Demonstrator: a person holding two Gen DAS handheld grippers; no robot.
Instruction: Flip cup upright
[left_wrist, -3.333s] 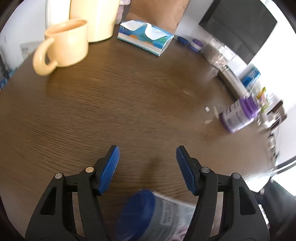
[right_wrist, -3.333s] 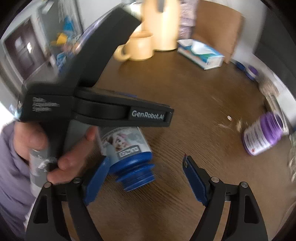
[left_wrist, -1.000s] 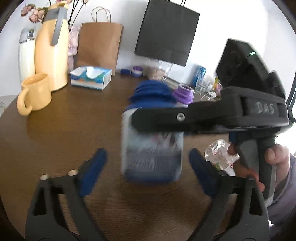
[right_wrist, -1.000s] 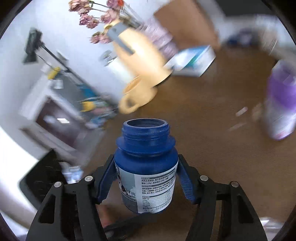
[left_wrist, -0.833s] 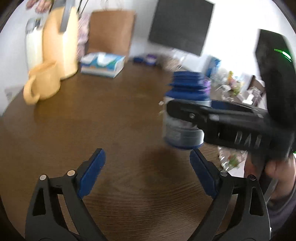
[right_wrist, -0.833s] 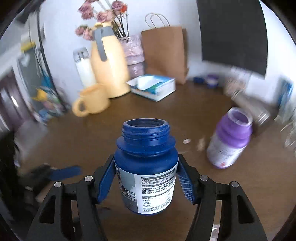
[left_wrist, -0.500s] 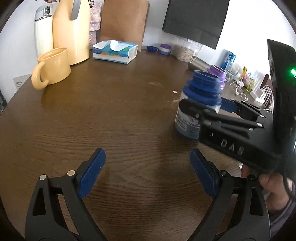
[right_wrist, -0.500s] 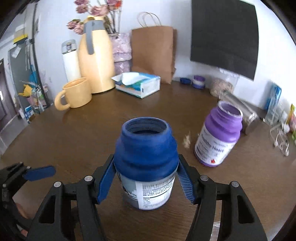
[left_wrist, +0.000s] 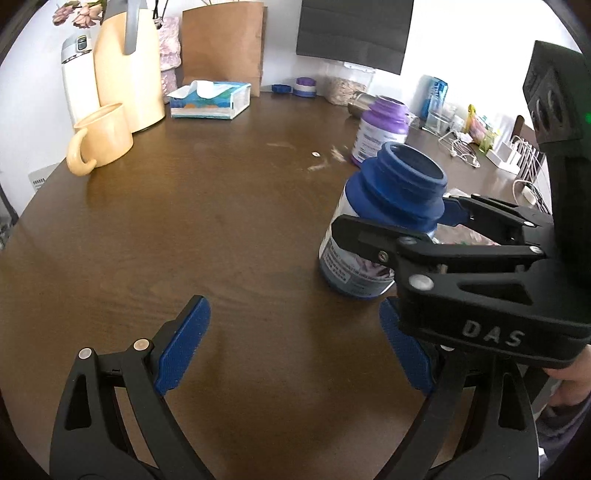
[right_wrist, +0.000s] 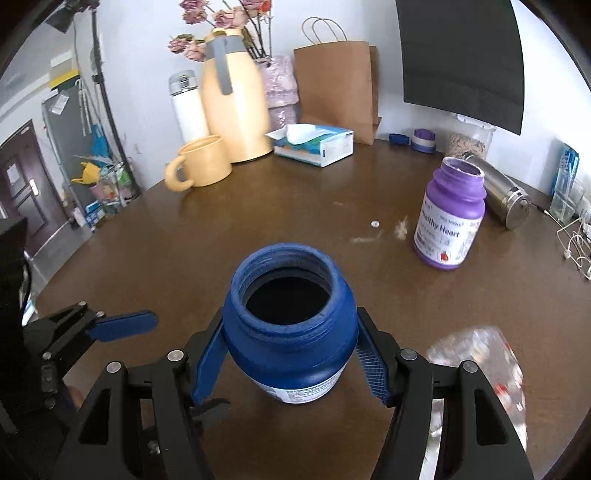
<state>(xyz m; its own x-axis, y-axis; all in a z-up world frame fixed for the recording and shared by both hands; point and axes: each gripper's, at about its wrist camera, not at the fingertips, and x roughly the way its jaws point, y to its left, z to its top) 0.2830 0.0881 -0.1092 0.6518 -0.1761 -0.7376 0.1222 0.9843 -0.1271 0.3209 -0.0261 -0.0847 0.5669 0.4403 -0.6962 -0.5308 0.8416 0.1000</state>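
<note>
The task's cup is a blue open-mouthed bottle (right_wrist: 291, 325) with a white label. It stands upright, mouth up, with its base at the brown table top (left_wrist: 184, 229). My right gripper (right_wrist: 290, 363) is shut on its body, one blue pad on each side. In the left wrist view the bottle (left_wrist: 391, 206) is right of centre, with the right gripper (left_wrist: 402, 225) reaching in from the right and a person's hand behind it. My left gripper (left_wrist: 293, 338) is open with nothing between its fingers, just left of the bottle and nearer the table's front.
A yellow mug (right_wrist: 201, 166), a yellow jug (right_wrist: 236, 99), a tissue box (right_wrist: 314, 144) and a paper bag (right_wrist: 336, 88) stand at the back. An upright purple bottle (right_wrist: 448, 218) and a lying steel flask (right_wrist: 506, 195) are at right. A clear plastic wrapper (right_wrist: 480, 362) lies near the right gripper.
The right gripper took the blue bottle off its side, turned it mouth up, carried it right and lowered it to the table. The left gripper stayed open.
</note>
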